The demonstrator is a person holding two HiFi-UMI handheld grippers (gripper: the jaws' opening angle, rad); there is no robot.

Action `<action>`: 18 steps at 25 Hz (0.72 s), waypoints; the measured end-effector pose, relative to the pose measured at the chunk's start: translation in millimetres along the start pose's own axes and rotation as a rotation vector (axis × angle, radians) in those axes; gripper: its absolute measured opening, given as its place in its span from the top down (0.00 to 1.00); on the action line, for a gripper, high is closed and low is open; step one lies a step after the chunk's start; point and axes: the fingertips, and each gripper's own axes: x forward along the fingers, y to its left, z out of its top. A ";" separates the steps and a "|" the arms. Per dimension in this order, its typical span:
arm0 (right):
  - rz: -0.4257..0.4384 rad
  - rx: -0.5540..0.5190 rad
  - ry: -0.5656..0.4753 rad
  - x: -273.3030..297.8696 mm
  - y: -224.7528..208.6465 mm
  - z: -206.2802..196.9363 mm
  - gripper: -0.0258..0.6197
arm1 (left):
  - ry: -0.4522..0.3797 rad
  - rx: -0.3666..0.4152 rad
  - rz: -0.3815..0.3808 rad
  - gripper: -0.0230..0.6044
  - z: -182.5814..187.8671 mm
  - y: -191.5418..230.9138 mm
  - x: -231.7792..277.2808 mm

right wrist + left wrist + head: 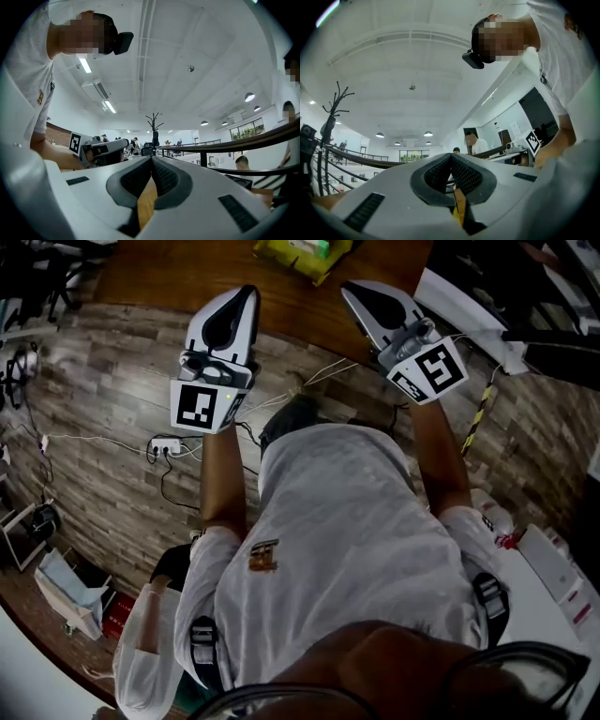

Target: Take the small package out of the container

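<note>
white-and-black left claw (247, 293) pressed together on nothing, matching right claw (351, 288) same deal, both over the wood-plank floor (112, 437), yellow-green container (302, 255) ahead on the brown wooden bench (187, 277), clear of both claws, small package inside too hard to make out

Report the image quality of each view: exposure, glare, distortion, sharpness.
Head view: dim and underexposed, so the brown wooden table and grey plank floor look dull. Left gripper view: strong fisheye with a black rim, the dark handrail bows, the shut left gripper is sharp. Right gripper view: same fisheye, the ceiling strip light glares white, the shut right gripper is sharp.
</note>
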 end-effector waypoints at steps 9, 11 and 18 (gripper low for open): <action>-0.122 -0.014 0.046 104.9 -33.8 -12.3 0.91 | 0.039 0.006 -0.171 0.93 -40.6 107.9 31.4; -0.139 -0.011 0.060 115.9 -42.3 -17.3 0.91 | 0.058 0.017 -0.208 0.93 -52.6 119.1 43.2; -0.182 0.003 0.103 127.5 -63.2 -31.6 0.91 | 0.105 0.075 -0.315 0.93 -82.3 135.3 77.2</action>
